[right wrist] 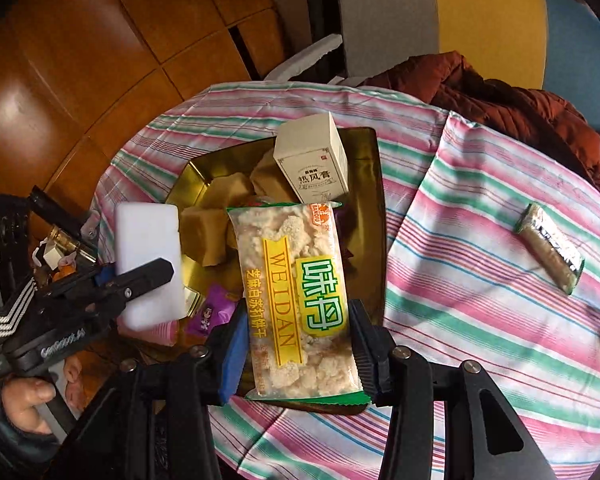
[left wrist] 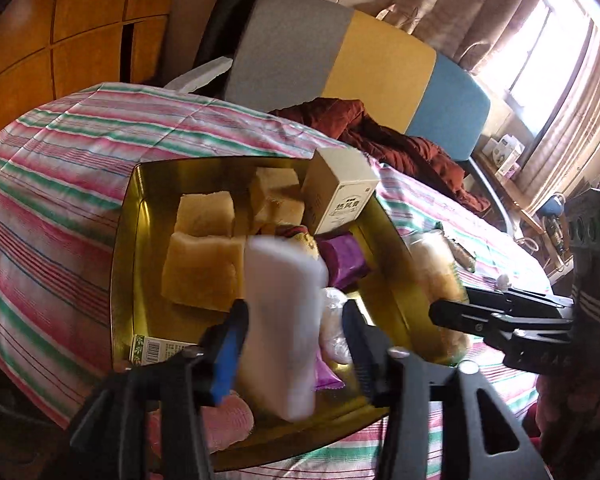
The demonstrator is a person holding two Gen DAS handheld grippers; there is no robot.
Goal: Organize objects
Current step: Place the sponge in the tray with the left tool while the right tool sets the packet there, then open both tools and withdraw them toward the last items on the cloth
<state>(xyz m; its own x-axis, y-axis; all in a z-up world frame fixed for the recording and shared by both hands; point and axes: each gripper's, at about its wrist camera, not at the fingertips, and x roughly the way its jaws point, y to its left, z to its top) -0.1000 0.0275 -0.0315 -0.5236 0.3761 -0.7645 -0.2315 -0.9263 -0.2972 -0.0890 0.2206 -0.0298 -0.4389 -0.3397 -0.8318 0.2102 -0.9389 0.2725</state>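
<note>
Left gripper (left wrist: 296, 332): I am clamping its fingers on a white block (left wrist: 282, 320), holding it over the near end of the gold tray (left wrist: 126, 240); in the right wrist view the same block (right wrist: 148, 260) is sitting between the fingers at the tray's left edge.
Right gripper (right wrist: 298, 350): I am pinching a cracker packet (right wrist: 296, 300) printed WEIDAN, hanging over the tray's near right part (right wrist: 364, 152).
Tray contents: tan cake-like blocks (left wrist: 204, 268) are lying in its left half, a beige carton (left wrist: 340, 192) is leaning at the far right corner, and purple wrappers (left wrist: 344, 260) are lying near the middle.
Tablecloth (right wrist: 480, 280): I am seeing a wrapped snack bar (right wrist: 552, 248) lying on it, well apart from the tray.
Background: a brown jacket (right wrist: 520, 108) is lying behind the table.
</note>
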